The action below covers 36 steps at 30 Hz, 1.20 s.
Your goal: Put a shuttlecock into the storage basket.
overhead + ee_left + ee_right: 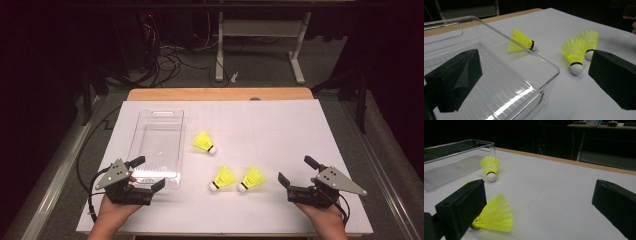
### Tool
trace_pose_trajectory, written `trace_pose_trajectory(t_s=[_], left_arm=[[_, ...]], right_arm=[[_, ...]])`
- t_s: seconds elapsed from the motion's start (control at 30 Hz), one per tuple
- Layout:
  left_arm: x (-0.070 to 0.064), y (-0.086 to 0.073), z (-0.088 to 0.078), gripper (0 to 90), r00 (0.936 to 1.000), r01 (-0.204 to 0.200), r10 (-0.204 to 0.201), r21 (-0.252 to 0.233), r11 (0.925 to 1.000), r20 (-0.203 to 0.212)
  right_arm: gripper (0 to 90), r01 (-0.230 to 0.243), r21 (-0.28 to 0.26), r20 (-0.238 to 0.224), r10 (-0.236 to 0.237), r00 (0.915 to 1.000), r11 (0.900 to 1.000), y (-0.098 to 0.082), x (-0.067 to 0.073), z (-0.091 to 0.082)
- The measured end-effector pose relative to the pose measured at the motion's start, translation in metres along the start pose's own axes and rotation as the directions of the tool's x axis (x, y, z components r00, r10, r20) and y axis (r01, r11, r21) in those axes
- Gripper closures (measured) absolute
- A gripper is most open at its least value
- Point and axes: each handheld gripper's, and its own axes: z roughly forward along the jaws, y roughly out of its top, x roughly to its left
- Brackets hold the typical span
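L jaws: your left gripper [148, 173] is spread wide, nothing btwn the pads, touching nothing.
L jaws vs bin: it sits at the near end of the clear bin [145, 115]; in the left gripper view one jaw hangs over the bin's inside, the other over bare table outside the near corner.
R jaws: your right gripper [298, 171] is also spread wide, empty, no contact.
R jaws vs shuttles: right shuttlecock [253, 178] lies just left of it on the table; in the right gripper view it's partly behind the left jaw, not btwn the pads.
Middle shuttlecock [223, 179]: just beside the right one, apart from it, btwn your two grippers.
Far shuttlecock [204, 142]: further up the table, near the bin's right wall, not touching.
Axes: all 3 lie on their sides. Near pair: cork toward you and left, skirt up-right. Far one: cork right and slightly toward you, skirt left.
Surface: white table [280, 125].
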Motion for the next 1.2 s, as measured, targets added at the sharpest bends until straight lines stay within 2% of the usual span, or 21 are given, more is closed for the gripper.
trace_pose_trajectory(t_s=[0.77,0.97,1.2], left_arm=[[0.004,-0.001,-0.004,0.1,0.9998,0.009,-0.009,-0.003,1.0000,-0.016],[0.009,-0.002,-0.010,0.1,0.9990,0.013,-0.013,-0.005,0.9999,-0.042],[0.021,-0.005,-0.020,0.1,0.9964,0.040,-0.041,-0.016,0.9991,-0.074]], right_arm=[[0.1,0.001,0.009,0.008,-0.001,1.0000,1.000,-0.002,-0.001,0.001],[0.1,-0.002,0.009,0.011,0.002,0.9999,1.000,-0.003,-0.002,0.001],[0.1,-0.007,0.011,0.013,0.006,0.9999,1.000,-0.003,-0.002,0.001]])
